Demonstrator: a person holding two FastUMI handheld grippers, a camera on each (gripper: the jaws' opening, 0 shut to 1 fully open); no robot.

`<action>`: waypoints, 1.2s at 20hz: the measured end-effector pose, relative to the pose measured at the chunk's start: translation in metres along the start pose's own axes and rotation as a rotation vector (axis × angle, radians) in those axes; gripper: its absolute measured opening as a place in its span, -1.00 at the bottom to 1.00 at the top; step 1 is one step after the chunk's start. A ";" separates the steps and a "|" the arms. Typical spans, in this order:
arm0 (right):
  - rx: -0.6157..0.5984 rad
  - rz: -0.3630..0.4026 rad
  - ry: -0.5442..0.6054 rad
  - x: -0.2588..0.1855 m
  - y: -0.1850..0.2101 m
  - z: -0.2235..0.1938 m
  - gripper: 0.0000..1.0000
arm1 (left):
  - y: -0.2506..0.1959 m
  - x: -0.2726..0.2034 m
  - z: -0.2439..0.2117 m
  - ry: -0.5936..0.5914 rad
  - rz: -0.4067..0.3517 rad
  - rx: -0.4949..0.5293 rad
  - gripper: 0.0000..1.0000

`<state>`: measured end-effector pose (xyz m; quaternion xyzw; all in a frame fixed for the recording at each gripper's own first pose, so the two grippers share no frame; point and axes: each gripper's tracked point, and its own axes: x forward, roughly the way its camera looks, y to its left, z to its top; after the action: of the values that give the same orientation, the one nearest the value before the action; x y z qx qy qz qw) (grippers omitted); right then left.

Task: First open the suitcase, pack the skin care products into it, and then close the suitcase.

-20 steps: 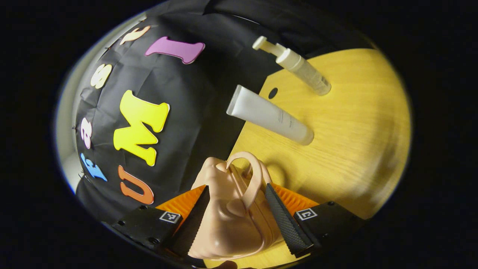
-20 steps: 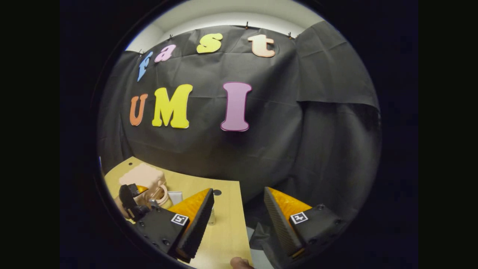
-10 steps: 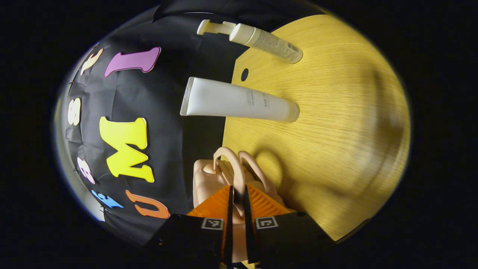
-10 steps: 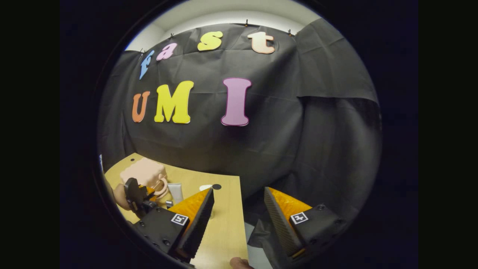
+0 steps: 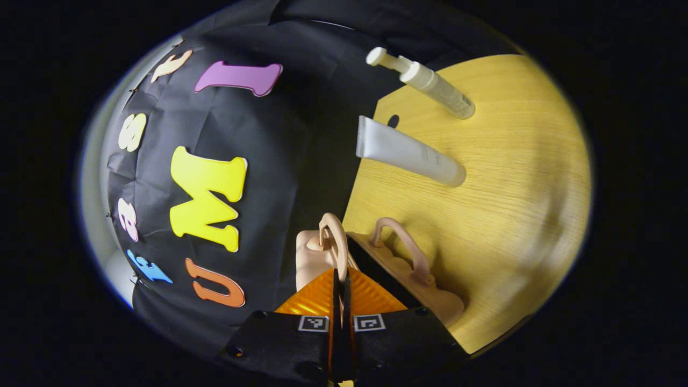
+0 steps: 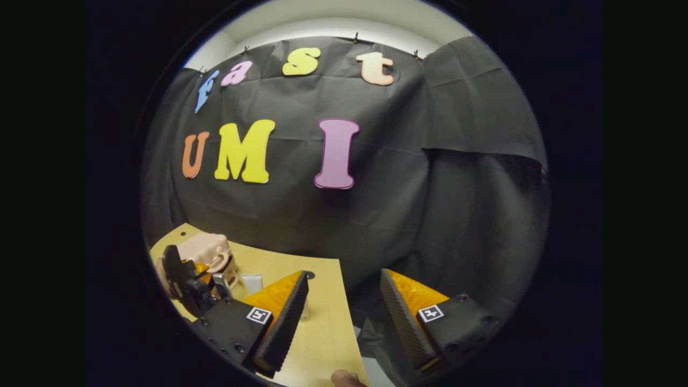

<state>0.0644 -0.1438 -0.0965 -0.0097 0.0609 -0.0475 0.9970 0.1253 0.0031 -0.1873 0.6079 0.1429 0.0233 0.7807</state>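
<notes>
left gripper [image 5: 341, 282] clamps suitcase handle [image 5: 336, 242]; right gripper [image 6: 344, 301] agape, empty; tube [image 5: 409, 152] beyond.

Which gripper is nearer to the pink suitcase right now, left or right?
Left. The left gripper is shut on one handle of the suitcase, which gapes slightly open. The right gripper is open, hanging apart at the table's far edge, away from the suitcase.

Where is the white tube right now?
In the left gripper view the white tube lies on the wooden table, between the pump bottle and the partly open suitcase.
</notes>
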 end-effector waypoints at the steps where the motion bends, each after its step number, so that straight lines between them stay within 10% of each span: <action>1: 0.018 -0.013 -0.008 -0.003 0.006 0.007 0.60 | 0.013 -0.004 -0.004 -0.011 0.001 -0.042 -0.94; 16: 0.061 -0.158 -0.070 -0.035 0.161 0.057 0.60 | 0.206 0.000 -0.216 -0.022 0.070 -0.507 -0.95; 24: 0.055 -0.168 -0.019 -0.038 0.232 0.059 0.60 | 0.180 0.033 -0.374 0.124 -0.015 -0.585 -0.94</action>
<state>0.0560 0.0914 -0.0390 0.0122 0.0490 -0.1327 0.9899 0.0882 0.4093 -0.1039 0.3534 0.1822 0.0949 0.9126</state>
